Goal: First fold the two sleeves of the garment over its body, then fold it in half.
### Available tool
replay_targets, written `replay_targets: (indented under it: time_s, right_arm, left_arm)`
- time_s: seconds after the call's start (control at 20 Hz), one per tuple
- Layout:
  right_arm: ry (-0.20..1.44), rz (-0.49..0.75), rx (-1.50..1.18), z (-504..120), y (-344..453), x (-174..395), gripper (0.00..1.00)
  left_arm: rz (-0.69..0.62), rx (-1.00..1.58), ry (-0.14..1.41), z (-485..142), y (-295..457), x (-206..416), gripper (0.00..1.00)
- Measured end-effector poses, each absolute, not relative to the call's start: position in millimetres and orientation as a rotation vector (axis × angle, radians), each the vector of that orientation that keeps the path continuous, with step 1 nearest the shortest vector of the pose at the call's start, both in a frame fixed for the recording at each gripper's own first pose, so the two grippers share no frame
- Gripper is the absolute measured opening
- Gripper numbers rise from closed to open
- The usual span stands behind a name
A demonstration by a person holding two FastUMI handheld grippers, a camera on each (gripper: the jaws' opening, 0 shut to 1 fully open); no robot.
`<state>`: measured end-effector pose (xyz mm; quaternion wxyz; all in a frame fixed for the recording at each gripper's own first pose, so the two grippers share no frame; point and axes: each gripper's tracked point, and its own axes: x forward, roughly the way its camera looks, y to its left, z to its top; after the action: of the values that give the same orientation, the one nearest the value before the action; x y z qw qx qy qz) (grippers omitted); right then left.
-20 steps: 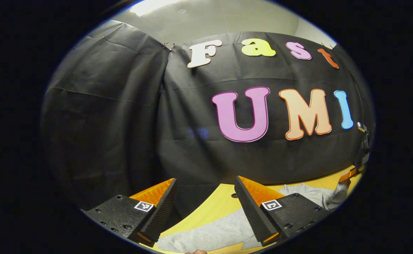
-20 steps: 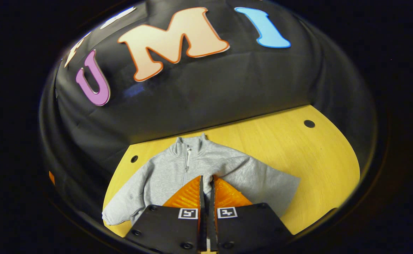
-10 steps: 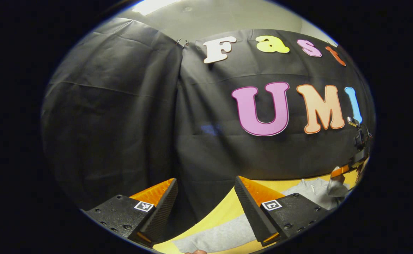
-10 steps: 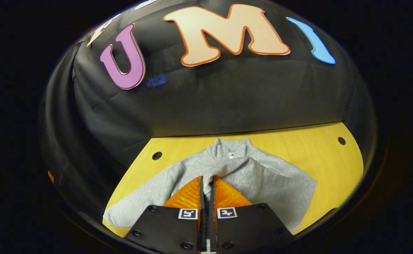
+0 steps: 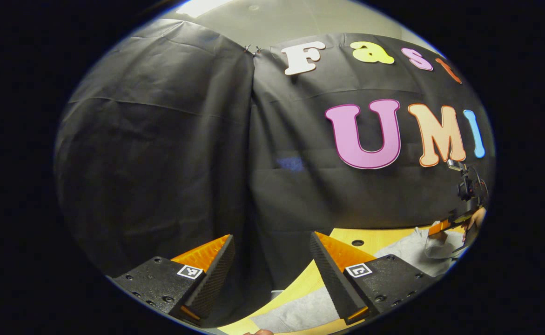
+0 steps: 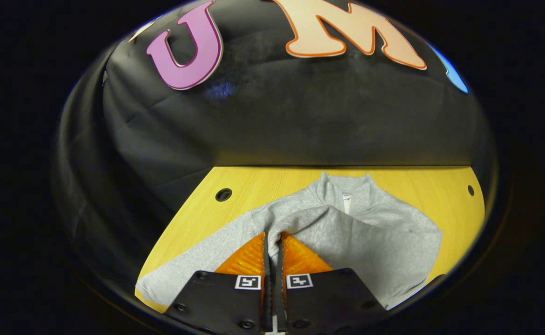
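Note:
A grey zip-neck sweatshirt [image 6: 374,232] lies flat on the yellow wooden table [image 6: 263,184], collar toward the wall. My right gripper [image 6: 272,235] is shut on the cuff of one sleeve [image 6: 314,223], which is drawn over the chest. The other sleeve [image 6: 193,260] stretches out to the lower left. In the left gripper view, my left gripper [image 5: 272,239] hangs open and holds nothing, above that outstretched sleeve [image 5: 300,311]. Far right in the same view, the right gripper [image 5: 444,226] holds grey cloth above the sweatshirt [image 5: 407,249].
The black cloth wall stands close behind the table's far edge. Round holes [image 6: 223,194] [image 6: 470,190] sit near the table's back corners. A hand [image 5: 477,216] holds the far gripper. Bare table surface [image 5: 342,235] lies to the left of the collar.
My right gripper has pulled the sleeve further across the sweatshirt's body, which now sits more to the right in its view. The left gripper has turned leftward and stays open.

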<state>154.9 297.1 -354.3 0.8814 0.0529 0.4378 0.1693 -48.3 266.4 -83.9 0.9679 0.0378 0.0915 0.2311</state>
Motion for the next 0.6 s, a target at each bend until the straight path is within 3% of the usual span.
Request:
replay_targets:
  time_s: [0.2,0.25,0.3,0.45,0.55,0.6]
  right_arm:
    - [0.967,0.346,0.111,-374.4,311.6,145.8,0.03]
    - [0.978,0.353,0.133,-374.9,316.8,142.2,0.11]
    - [0.980,0.368,0.165,-373.4,321.7,142.8,0.09]
    - [0.913,0.382,0.205,-352.2,327.7,151.3,0.78]
    - [0.863,0.380,0.178,-337.9,319.9,155.3,0.89]
    - [0.850,0.389,0.166,-330.7,316.8,152.6,0.96]
  left_arm:
    - [0.452,0.069,0.229,-116.4,271.2,-54.3,0.95]
    - [0.443,0.065,0.244,-125.4,271.2,-55.3,0.95]
    - [0.433,0.062,0.254,-133.2,270.4,-56.6,0.95]
    - [0.417,0.051,0.321,-167.5,270.3,-64.1,0.98]
    - [0.407,0.035,0.367,-190.9,270.3,-68.9,0.95]
    - [0.403,0.026,0.383,-200.9,270.9,-71.2,0.99]
